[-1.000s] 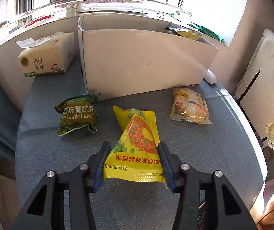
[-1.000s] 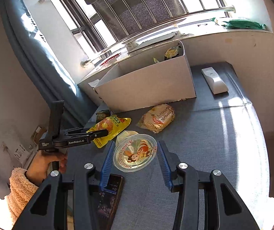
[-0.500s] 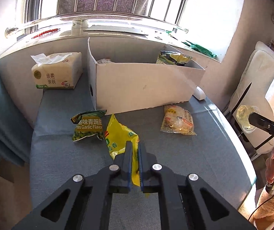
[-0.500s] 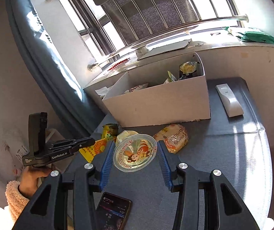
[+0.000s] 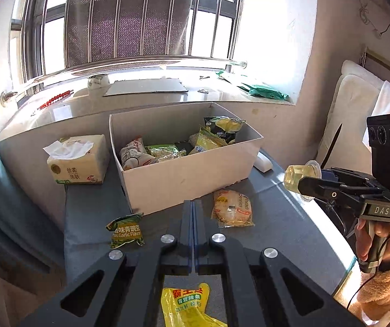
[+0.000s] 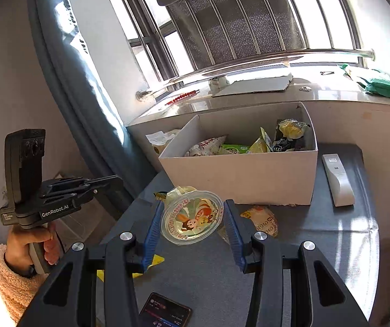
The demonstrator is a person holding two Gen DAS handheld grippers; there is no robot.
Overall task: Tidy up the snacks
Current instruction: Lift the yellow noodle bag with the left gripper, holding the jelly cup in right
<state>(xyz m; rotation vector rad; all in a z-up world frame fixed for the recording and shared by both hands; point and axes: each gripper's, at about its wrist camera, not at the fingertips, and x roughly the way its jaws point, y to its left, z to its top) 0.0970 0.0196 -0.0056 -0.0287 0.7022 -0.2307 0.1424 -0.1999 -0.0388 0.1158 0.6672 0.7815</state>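
My left gripper (image 5: 194, 212) is raised above the table with its jaws closed together; nothing shows between them, and the yellow snack bag (image 5: 186, 306) lies below it on the grey table. My right gripper (image 6: 192, 218) is shut on a clear jelly cup (image 6: 191, 216) with a cartoon lid, held in the air in front of the white cardboard box (image 6: 244, 174). The box (image 5: 192, 174) holds several snack packets. A green pea bag (image 5: 126, 230) and a pale cracker pack (image 5: 231, 208) lie in front of the box.
A tissue pack (image 5: 76, 159) stands left of the box. A white remote (image 6: 338, 179) lies right of it. A phone (image 6: 165, 312) lies at the table's near edge. The windowsill runs behind the box.
My left gripper shut on the yellow bag, rose, and the bag now lies below the closed jaws. My right gripper rose with the jelly cup toward the box.
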